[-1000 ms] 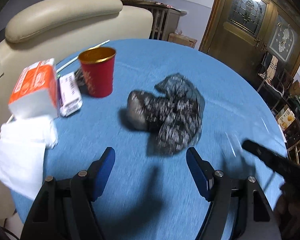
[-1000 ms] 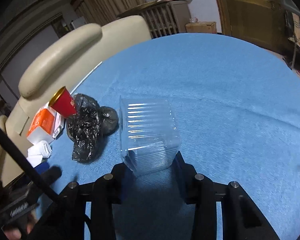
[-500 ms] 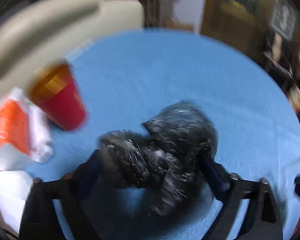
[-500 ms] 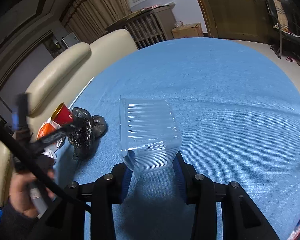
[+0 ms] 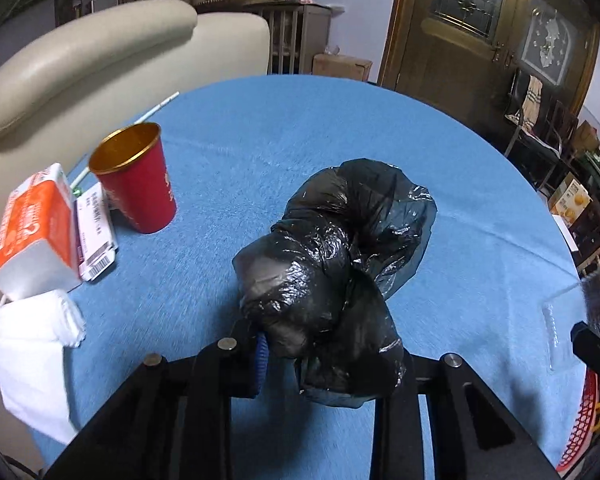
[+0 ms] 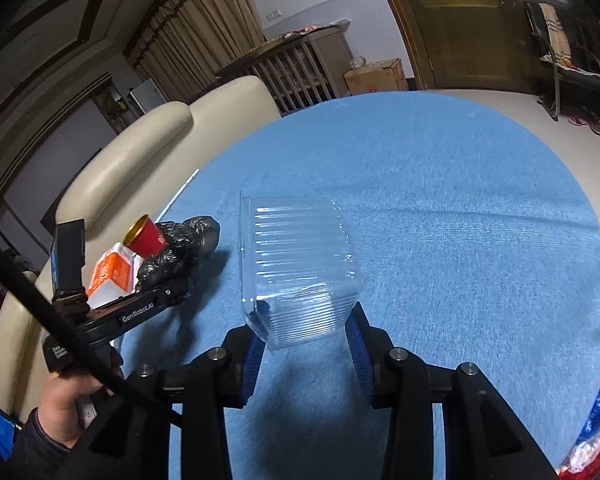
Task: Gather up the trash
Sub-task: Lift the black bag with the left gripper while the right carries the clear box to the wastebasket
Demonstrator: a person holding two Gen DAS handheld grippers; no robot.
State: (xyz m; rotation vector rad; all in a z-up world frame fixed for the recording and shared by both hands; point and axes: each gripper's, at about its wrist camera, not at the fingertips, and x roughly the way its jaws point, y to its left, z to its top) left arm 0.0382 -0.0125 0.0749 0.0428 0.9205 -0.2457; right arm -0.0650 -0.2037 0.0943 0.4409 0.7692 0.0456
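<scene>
Moved: your left gripper [image 5: 324, 364] has just closed its jaws on the black bag [image 5: 336, 264], which lay ahead of them a second ago.
Bag: right of the red cup [image 5: 134, 178], on the blue table [image 5: 260, 128].
Grip: lift slowly; the film could slip.
Right gripper [image 6: 306, 344]: clamped on the clear container [image 6: 296, 264], well right of the cup.

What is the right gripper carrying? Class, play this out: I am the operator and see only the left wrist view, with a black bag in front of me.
Observer: The right gripper has its jaws shut on a clear plastic container.
Operator: Anything inside it?
Observer: It looks empty; the blue tablecloth shows through its ribbed walls.
Operator: Who holds my left gripper?
Observer: A hand in a dark sleeve grips its handle; the left gripper jaws have just been closing on the black bag.
</scene>
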